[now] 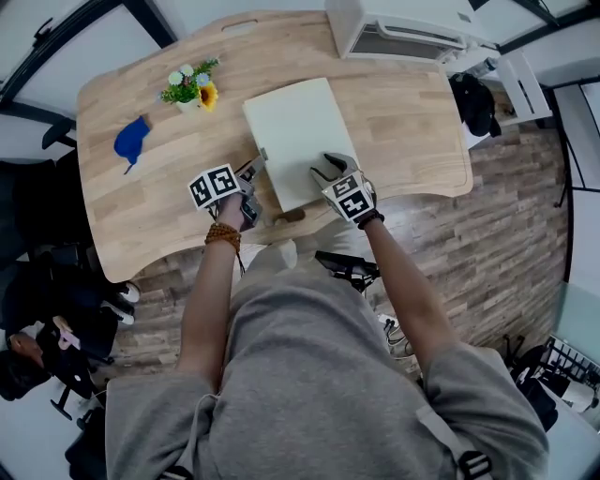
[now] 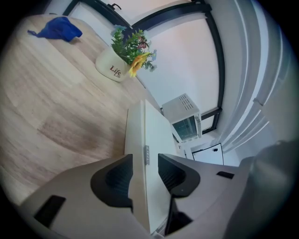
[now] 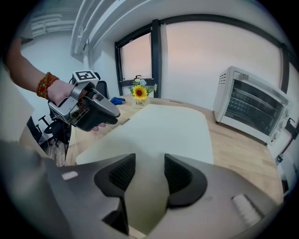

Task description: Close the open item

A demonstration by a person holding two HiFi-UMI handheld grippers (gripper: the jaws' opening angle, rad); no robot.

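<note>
A flat cream-white laptop-like case (image 1: 298,131) lies on the wooden table (image 1: 394,122), its lid down. My left gripper (image 1: 255,173) is at the case's front left edge. In the left gripper view that edge (image 2: 154,135) runs between the jaws of the left gripper (image 2: 145,175), which stand apart with a gap on the right side. My right gripper (image 1: 330,167) hovers over the case's front right corner. In the right gripper view the right gripper (image 3: 149,175) is open above the lid (image 3: 163,130) with nothing between its jaws, and the left gripper (image 3: 112,114) shows at the left.
A small pot of flowers (image 1: 192,89) and a blue cloth (image 1: 131,141) sit on the table's left part. A white toaster oven (image 1: 403,28) stands at the back right. A black bag (image 1: 473,103) is past the table's right end. The front edge is near both grippers.
</note>
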